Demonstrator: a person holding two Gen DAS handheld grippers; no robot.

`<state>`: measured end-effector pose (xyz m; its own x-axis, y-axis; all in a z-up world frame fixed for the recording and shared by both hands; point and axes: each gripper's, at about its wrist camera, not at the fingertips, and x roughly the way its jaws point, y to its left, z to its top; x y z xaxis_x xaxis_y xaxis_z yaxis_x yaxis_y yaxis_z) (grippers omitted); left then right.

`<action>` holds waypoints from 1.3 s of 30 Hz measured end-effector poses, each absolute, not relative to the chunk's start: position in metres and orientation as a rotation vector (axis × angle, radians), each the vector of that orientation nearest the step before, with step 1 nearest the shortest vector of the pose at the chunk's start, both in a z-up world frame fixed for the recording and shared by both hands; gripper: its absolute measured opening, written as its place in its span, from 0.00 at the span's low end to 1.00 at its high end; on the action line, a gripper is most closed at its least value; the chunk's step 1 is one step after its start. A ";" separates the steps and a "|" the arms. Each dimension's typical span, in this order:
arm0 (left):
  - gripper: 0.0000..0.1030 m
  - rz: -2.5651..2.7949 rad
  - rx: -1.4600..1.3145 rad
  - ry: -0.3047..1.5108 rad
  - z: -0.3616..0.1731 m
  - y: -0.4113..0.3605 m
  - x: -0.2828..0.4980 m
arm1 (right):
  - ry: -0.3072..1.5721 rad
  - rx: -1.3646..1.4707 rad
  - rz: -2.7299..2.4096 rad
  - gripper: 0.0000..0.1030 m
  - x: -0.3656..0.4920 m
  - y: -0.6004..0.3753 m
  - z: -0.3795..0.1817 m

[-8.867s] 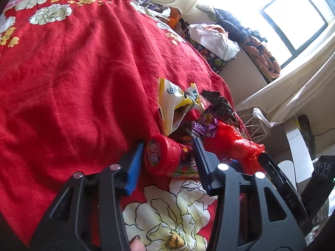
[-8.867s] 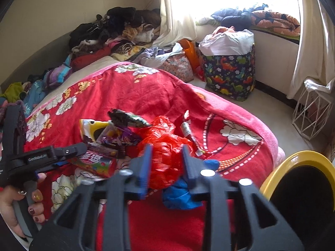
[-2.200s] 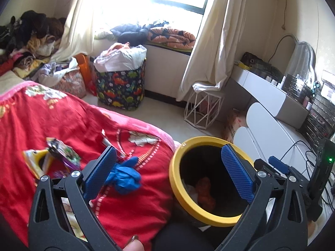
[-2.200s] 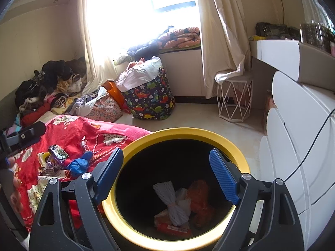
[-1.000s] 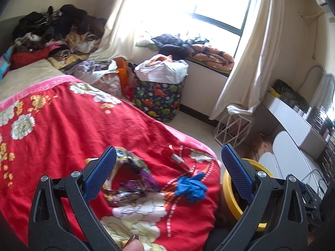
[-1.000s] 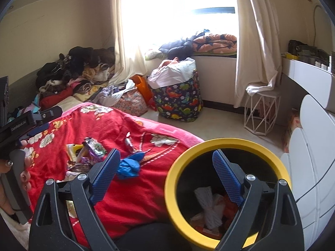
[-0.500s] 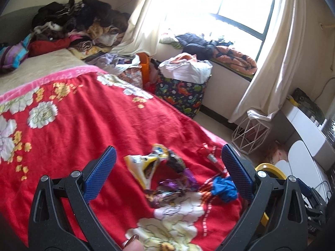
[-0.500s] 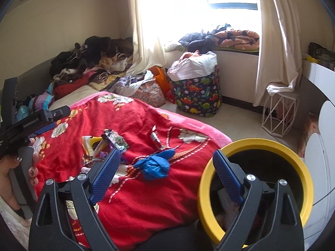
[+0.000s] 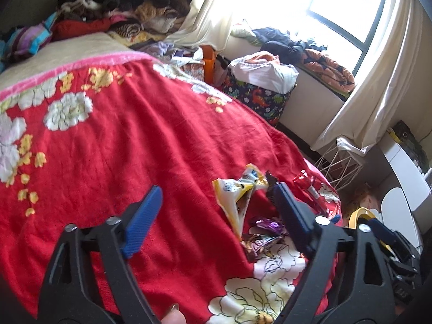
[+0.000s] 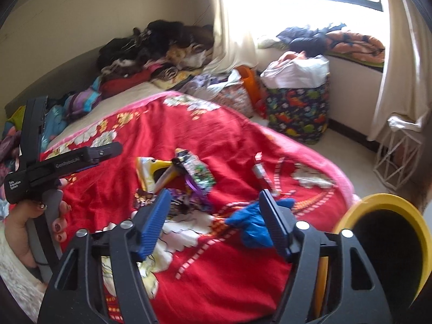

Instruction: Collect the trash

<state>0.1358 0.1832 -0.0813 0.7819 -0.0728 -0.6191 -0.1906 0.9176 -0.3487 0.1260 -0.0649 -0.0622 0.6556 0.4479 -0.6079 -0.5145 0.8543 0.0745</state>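
Clothes heap [image 10: 162, 51] lay far on the bed; dinosaur-print bag [image 10: 297, 108] stood far right by the window. Yellow bin [image 10: 388, 232] was cut off near right. Wrappers [image 10: 178, 181] were blurred on the red blanket [image 9: 121, 140]. Your left gripper [image 9: 216, 210] and right gripper [image 10: 216, 213] had just been closing, both partly open, empty; blue glove [image 10: 251, 221] lay just beyond your right one.

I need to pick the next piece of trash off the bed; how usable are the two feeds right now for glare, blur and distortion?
Left wrist view: window blown out white, fisheye bends the red blanket, yellow-white wrapper slightly soft but readable. Right wrist view: window glare washes the curtain, motion smear softens the wrapper pile and blue glove; the yellow bin stays clear.
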 end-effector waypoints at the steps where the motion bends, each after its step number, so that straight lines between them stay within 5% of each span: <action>1: 0.63 0.063 -0.417 0.682 -0.083 0.184 0.138 | 0.671 -0.114 0.556 0.58 0.130 -0.059 -0.065; 10: 0.39 -0.029 -0.450 0.736 -0.097 0.174 0.160 | 0.754 -0.114 0.607 0.44 0.164 -0.024 -0.089; 20: 0.38 -0.036 -0.427 0.816 -0.117 0.172 0.189 | 0.854 -0.108 0.631 0.20 0.192 -0.011 -0.115; 23: 0.29 -0.046 -0.439 0.830 -0.125 0.173 0.192 | 0.841 -0.086 0.651 0.11 0.188 -0.013 -0.112; 30: 0.14 -0.056 -0.466 0.825 -0.127 0.171 0.185 | 0.802 -0.018 0.672 0.11 0.169 -0.031 -0.099; 39: 0.13 -0.078 -0.493 0.729 -0.097 0.162 0.158 | 0.765 0.074 0.688 0.11 0.139 -0.072 -0.080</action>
<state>0.1580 0.1617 -0.0970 0.7482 -0.2364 -0.6200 -0.1004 0.8833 -0.4579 0.1395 -0.0722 -0.0797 0.5157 0.5983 -0.6132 -0.5467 0.7809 0.3022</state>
